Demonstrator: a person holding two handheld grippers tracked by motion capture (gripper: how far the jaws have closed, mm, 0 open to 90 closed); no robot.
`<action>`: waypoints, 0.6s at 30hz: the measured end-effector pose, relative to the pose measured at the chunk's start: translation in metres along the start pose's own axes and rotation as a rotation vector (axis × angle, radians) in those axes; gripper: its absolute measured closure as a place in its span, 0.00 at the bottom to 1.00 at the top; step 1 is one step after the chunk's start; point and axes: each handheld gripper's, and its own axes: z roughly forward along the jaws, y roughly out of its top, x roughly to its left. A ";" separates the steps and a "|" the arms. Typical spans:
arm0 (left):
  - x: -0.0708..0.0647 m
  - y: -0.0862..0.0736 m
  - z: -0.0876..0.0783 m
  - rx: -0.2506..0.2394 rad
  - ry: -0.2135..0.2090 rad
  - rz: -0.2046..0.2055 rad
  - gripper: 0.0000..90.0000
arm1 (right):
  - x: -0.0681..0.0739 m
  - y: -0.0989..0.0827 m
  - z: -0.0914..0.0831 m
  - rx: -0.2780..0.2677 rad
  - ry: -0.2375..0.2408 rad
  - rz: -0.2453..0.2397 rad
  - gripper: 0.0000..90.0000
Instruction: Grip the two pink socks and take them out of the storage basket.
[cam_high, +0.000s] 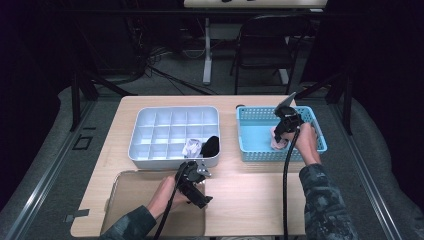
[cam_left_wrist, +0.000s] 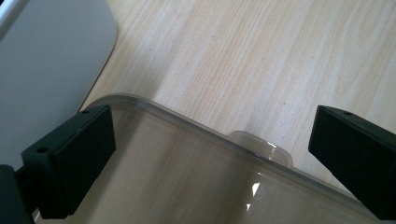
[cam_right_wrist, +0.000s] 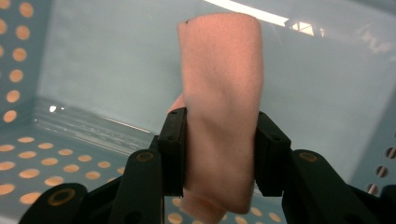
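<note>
Pink rolled cloth (cam_right_wrist: 219, 107) sits inside the blue basket (cam_high: 250, 145), pinched on both sides by the right gripper (cam_right_wrist: 219, 154), whose pads press into its middle; left of the basket stands the white divided tray (cam_high: 150, 125); nearer than the tray, the left gripper (cam_left_wrist: 210, 154) hangs released over the clear lid (cam_left_wrist: 187, 186) on the table (cam_high: 250, 200).

A white divided organizer (cam_high: 150, 131) sits mid-desk (cam_high: 250, 190), holding a white bundle (cam_high: 190, 148) and a black one (cam_high: 210, 145); a clear lid (cam_high: 135, 195) lies near-left.
</note>
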 end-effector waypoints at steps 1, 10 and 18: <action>0.000 0.000 0.000 0.000 0.000 0.000 0.01 | 0.000 0.000 -0.003 -0.002 -0.004 -0.008 0.68; 0.000 0.000 0.000 -0.001 -0.003 0.000 0.01 | 0.003 0.001 -0.033 -0.046 -0.017 -0.027 0.68; 0.000 0.000 0.001 -0.001 -0.003 0.000 0.00 | 0.005 -0.006 -0.060 -0.059 -0.016 -0.064 0.68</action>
